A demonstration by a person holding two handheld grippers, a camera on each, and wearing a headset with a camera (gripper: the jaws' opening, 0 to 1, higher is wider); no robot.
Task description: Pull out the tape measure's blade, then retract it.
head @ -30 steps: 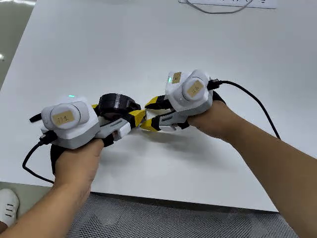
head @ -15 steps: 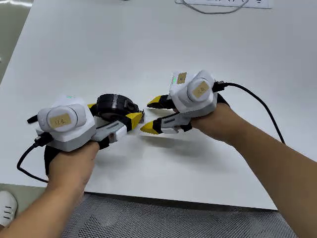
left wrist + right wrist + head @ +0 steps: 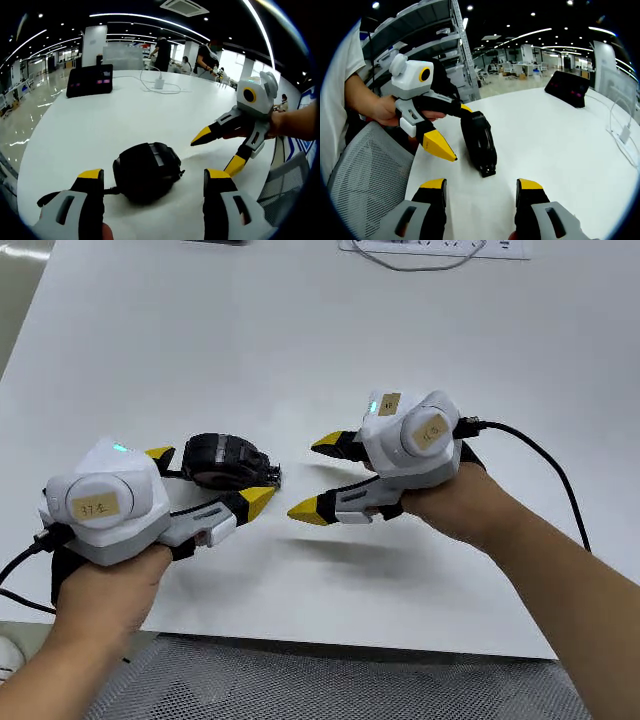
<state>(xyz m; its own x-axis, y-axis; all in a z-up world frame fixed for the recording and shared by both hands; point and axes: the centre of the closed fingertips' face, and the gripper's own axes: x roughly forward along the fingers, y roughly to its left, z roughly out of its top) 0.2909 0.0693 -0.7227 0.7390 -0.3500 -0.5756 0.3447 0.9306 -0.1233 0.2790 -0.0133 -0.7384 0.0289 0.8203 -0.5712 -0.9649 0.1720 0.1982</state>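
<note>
The tape measure (image 3: 228, 460) lies on the table (image 3: 300, 340) between your left gripper's (image 3: 209, 475) spread jaws. Your right gripper (image 3: 313, 477) hangs just right of it, apart.

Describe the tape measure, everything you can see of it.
The tape measure is a black, rounded case, plastic or rubber by its look. It rests on the white table with no blade drawn out. What looks like a thin strap trails from one end. The open left tongs straddle it; whether they touch it cannot be told.

left hand-held gripper (image 3: 210, 476): jaws apart | right hand-held gripper (image 3: 313, 478): jaws apart
</note>
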